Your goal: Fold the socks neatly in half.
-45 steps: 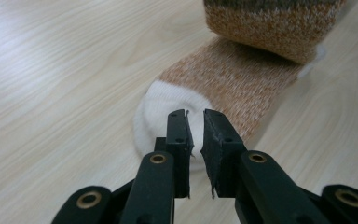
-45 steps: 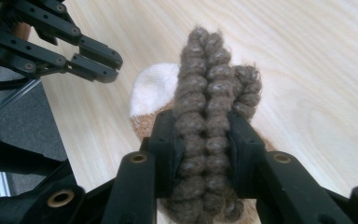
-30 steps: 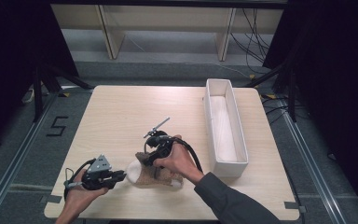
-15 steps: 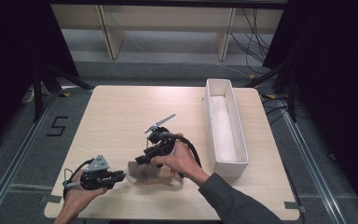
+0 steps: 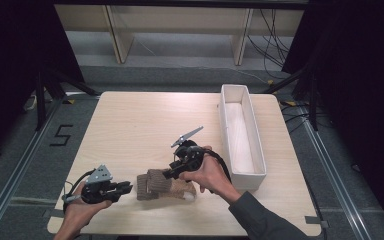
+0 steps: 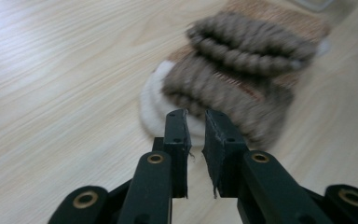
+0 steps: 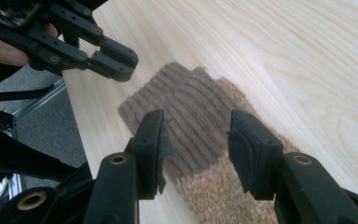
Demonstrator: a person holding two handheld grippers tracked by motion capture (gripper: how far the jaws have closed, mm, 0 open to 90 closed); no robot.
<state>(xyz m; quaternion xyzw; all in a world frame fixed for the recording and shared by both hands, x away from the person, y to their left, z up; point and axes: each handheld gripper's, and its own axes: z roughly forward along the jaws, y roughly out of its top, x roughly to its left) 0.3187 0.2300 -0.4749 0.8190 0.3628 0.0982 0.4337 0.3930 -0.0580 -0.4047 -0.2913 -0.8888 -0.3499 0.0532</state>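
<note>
With the right gripper (image 7: pixel 196 144) hovering, fingers apart and lately narrowing, above the folded brown sock (image 5: pixel 162 184) and the left gripper (image 6: pixel 196 135) empty, nearly closed just short of it, a late pinch could unfold the sock.

You see a sock (image 5: pixel 162 184) with a dark brown ribbed cuff, a tan-orange speckled body and white at its toe and heel. The tabletop (image 5: pixel 140 125) under it is pale wood with fine grain lines. The bin (image 5: pixel 240 135) at your right is plain white. Your left gripper (image 6: pixel 196 140) and right gripper (image 7: pixel 200 149) have matte black fingers (image 7: pixel 251 149) with brass-coloured rivets.
</note>
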